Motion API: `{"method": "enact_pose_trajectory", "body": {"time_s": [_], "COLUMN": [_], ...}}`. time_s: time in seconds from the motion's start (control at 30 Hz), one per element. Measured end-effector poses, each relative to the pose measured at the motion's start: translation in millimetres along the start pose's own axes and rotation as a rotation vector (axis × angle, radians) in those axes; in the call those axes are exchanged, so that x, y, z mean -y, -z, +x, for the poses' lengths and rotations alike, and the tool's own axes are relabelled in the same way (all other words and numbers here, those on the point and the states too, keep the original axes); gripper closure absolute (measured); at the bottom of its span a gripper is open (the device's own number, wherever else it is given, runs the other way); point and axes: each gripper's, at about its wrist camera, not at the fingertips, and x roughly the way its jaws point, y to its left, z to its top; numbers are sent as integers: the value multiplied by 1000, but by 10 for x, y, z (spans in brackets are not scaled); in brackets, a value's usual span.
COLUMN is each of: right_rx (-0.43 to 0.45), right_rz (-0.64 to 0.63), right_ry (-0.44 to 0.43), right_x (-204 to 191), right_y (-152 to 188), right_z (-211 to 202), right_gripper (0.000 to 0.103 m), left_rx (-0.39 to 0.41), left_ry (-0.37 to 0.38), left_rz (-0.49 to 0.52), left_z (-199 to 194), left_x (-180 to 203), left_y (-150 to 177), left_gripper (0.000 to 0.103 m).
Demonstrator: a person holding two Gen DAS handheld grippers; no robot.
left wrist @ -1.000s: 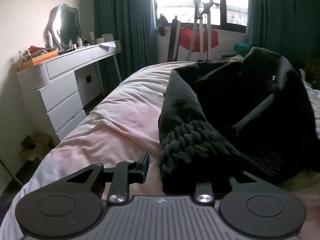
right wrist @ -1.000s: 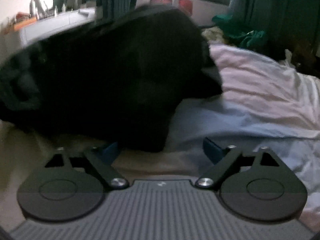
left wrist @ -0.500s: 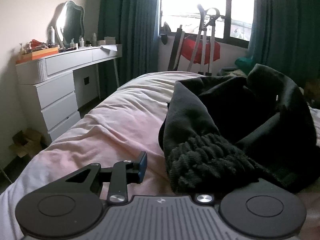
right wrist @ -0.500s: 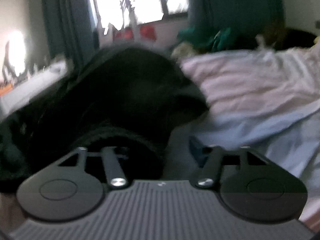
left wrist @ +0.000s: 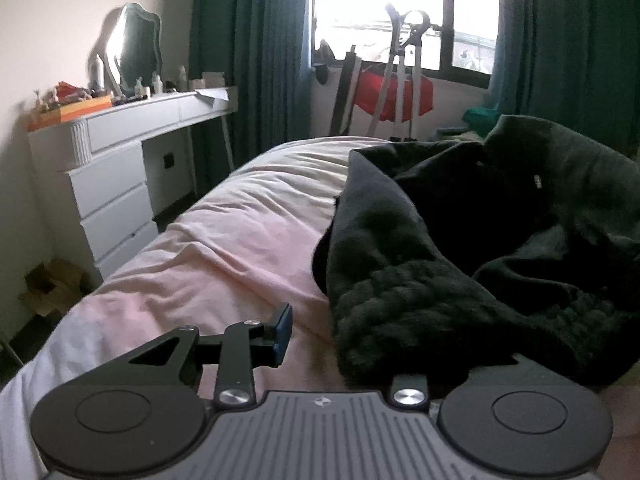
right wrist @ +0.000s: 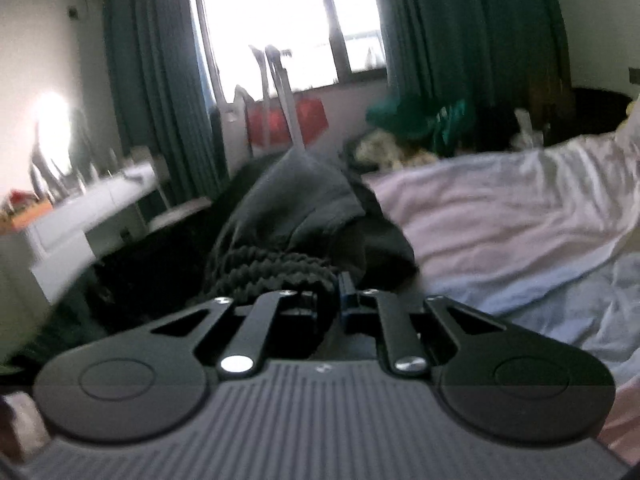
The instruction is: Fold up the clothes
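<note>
Right gripper (right wrist: pixel 330 300): jaws closing, nearly together, pinching the ribbed hem of the black knit sweater (right wrist: pixel 280 240). Fabric sits between the pads and bunches up just ahead of them. View is motion-blurred.

Left gripper (left wrist: pixel 344 340): jaws opening, medium gap. Left finger with blue pad (left wrist: pixel 282 334) is bare, apart from the cloth. Right finger is buried under the sweater's ribbed hem, so I can't tell if that pad touches it; no pinch visible.

The sweater lies in a crumpled heap on the bed's pale pink duvet (left wrist: pixel 224 248), right side in the left wrist view, hem end nearest both grippers and the rest piled behind.

Farther out: white dresser (left wrist: pixel 112 184) with a mirror (left wrist: pixel 138 46) and clutter on top, left of the bed. Back wall has a bright window (left wrist: pixel 380 12), teal curtains (left wrist: pixel 248 48), and a red item with a metal frame (left wrist: pixel 400 96) under the sill.
</note>
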Motion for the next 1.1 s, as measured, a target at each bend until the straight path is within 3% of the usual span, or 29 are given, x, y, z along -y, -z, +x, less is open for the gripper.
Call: {"method": "enact_pose_trajectory", "body": {"time_s": [0.17, 0.3, 0.4, 0.47, 0.53, 0.8, 0.87, 1.1], "right_rx": [39, -94, -283, -326, -327, -337, -338, -320], "right_rz": [3, 3, 15, 50, 60, 62, 67, 42], "right_ry": [15, 66, 108, 105, 94, 119, 111, 105], "right_x": [65, 188, 297, 348, 358, 370, 387, 422], "right_y": [-76, 56, 310, 393, 369, 471, 483, 498], "right_z": [-489, -477, -244, -190, -179, -96, -64, 43], "right_gripper": [90, 90, 90, 87, 87, 82, 76, 75], "left_rx": [-29, -104, -123, -100, -70, 66, 88, 49], "left_ry": [41, -2, -46, -68, -72, -175, -194, -232], "left_rz": [38, 128, 339, 452, 489, 455, 442, 310], "left_z": [-239, -348, -441, -521, -571, -406, -327, -75], "left_x": [39, 177, 414, 567, 644, 769, 789, 706], "left_y": [28, 162, 374, 500, 560, 513, 479, 310], "left_gripper": [52, 50, 48, 47, 44, 41, 41, 50]}}
